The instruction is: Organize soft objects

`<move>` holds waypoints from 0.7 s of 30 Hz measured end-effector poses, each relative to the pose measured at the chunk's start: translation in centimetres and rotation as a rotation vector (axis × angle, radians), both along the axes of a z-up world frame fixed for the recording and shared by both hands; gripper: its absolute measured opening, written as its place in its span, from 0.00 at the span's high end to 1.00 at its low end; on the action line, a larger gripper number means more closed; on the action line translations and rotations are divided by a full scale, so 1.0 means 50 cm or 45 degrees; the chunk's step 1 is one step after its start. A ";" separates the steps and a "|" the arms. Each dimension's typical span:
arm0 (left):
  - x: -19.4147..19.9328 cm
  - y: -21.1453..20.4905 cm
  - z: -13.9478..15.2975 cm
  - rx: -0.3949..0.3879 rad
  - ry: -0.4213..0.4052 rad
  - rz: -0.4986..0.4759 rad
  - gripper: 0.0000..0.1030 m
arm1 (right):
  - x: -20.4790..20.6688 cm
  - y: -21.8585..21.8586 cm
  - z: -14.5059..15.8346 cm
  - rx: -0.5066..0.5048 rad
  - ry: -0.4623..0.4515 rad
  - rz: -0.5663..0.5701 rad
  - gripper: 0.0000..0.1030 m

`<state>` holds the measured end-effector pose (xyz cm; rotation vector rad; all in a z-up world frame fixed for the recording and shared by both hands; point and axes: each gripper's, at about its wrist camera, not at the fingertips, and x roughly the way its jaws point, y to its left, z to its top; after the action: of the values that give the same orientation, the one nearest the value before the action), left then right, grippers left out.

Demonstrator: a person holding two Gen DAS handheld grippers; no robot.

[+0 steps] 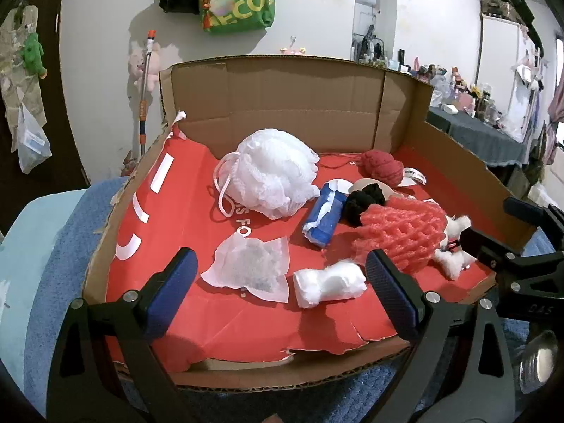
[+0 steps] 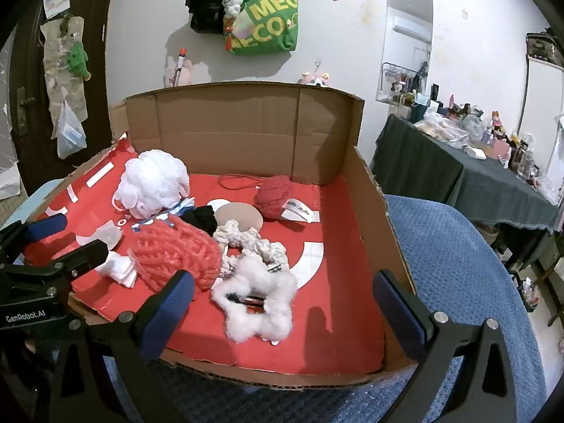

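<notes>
A cardboard box (image 1: 282, 105) with a red floor holds several soft objects. A white mesh bath pouf (image 1: 275, 179) lies at the back, a red yarn ball (image 1: 382, 167) to its right. A blue tissue pack (image 1: 322, 218), a black fabric piece (image 1: 365, 199) and a red foam net (image 1: 402, 236) lie in the middle. A white sachet (image 1: 248, 269) and white cotton wad (image 1: 329, 282) lie near the front. My left gripper (image 1: 282, 294) is open above the front edge. My right gripper (image 2: 283, 313) is open over a fluffy white piece (image 2: 259, 296).
The box (image 2: 246, 127) rests on a blue towel (image 2: 458, 246) over a seat. A white knotted rope (image 2: 246, 239) lies in the middle of the box. A green bag (image 2: 264, 21) hangs on the wall behind. A cluttered table (image 2: 476, 176) stands at the right.
</notes>
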<state>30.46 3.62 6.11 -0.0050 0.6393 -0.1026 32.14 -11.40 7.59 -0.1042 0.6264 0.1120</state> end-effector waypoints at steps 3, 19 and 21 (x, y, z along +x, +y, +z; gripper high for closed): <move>0.000 -0.002 -0.001 0.006 0.001 0.002 0.05 | -0.001 -0.001 0.000 -0.001 -0.002 -0.003 0.00; 0.002 -0.005 -0.003 0.016 0.003 0.010 0.05 | -0.001 -0.002 0.001 -0.003 -0.004 -0.007 0.00; 0.001 -0.005 -0.003 0.018 0.004 0.010 0.05 | 0.000 -0.001 0.001 -0.001 -0.002 -0.007 0.00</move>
<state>30.53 3.38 5.95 0.0058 0.6434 -0.0904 32.14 -11.48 7.63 -0.1037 0.6249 0.1065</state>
